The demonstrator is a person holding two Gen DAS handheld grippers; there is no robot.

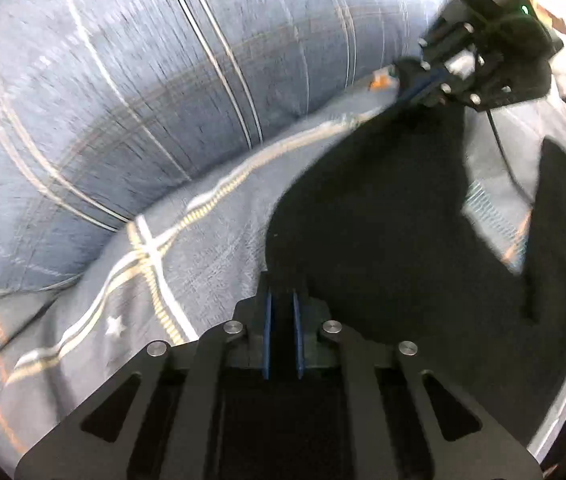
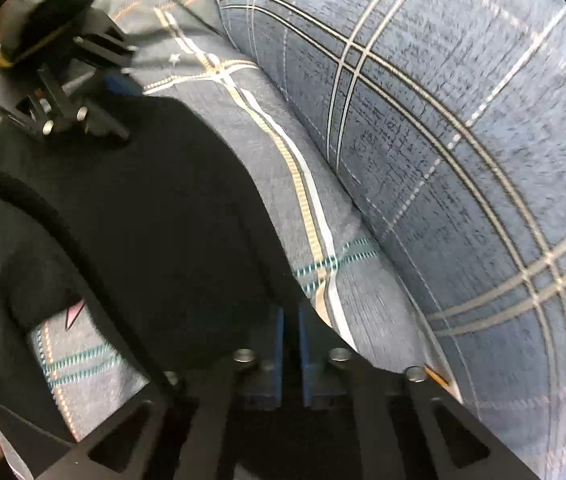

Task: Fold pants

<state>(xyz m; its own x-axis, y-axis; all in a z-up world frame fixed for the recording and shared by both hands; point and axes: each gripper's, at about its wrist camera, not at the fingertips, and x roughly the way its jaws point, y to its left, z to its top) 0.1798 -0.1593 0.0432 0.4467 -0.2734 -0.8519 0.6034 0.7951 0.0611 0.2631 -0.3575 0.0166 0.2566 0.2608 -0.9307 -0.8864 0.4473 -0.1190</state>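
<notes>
The black pants [image 1: 383,220] lie on a grey-blue plaid bedcover, stretched between both grippers. My left gripper [image 1: 282,300] is shut on one edge of the pants, its blue pads close together with black cloth between them. My right gripper [image 2: 291,320] is shut on the opposite edge of the pants [image 2: 143,200]. In the left wrist view the right gripper [image 1: 415,88] shows at the upper right, pinching the far corner. In the right wrist view the left gripper [image 2: 115,84] shows at the upper left, at the other corner.
A large plaid pillow or bolster [image 1: 123,80] rises along the far side of the pants, also in the right wrist view [image 2: 463,160]. The bedcover [image 1: 123,300] has striped bands and a star. A black cable [image 2: 43,208] crosses the pants.
</notes>
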